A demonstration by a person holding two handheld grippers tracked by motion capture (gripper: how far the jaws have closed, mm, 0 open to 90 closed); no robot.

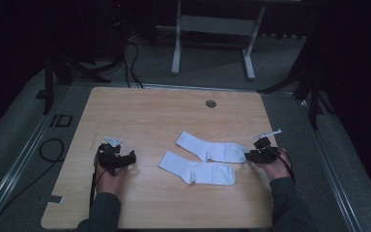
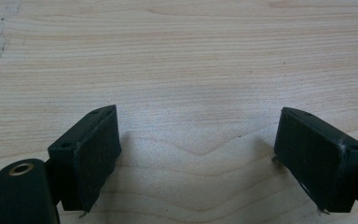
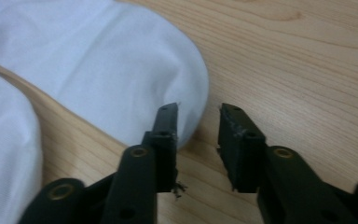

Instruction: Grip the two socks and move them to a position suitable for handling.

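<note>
both black two-jaw grippers rest on the pale wooden table [image 1: 140,111]: left gripper [image 2: 198,154] gapes wide, empty. right gripper [image 3: 198,135] stands narrowly parted, empty, its jaw tips at the toe of the farther white cotton sock [image 3: 98,70]; the nearer white sock [image 1: 198,169] lies just beside.

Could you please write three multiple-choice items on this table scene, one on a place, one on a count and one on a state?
1. Where does the right claw sit?
A. at the toe end of the farther white sock
B. beside the round grommet near the table's far edge
C. at the left edge of the table

2. How many socks lie on the table?
A. one
B. two
C. four

3. How does the left claw stand?
A. shut on a sock
C. shut on a cable
B. open over bare wood

Answers: 1 A, the right gripper view shows its jaws at the sock's rounded toe; 2 B, the high view shows the farther sock and a nearer white sock; 3 B, the left gripper view shows its jaws wide apart with wood grain between them.
</note>
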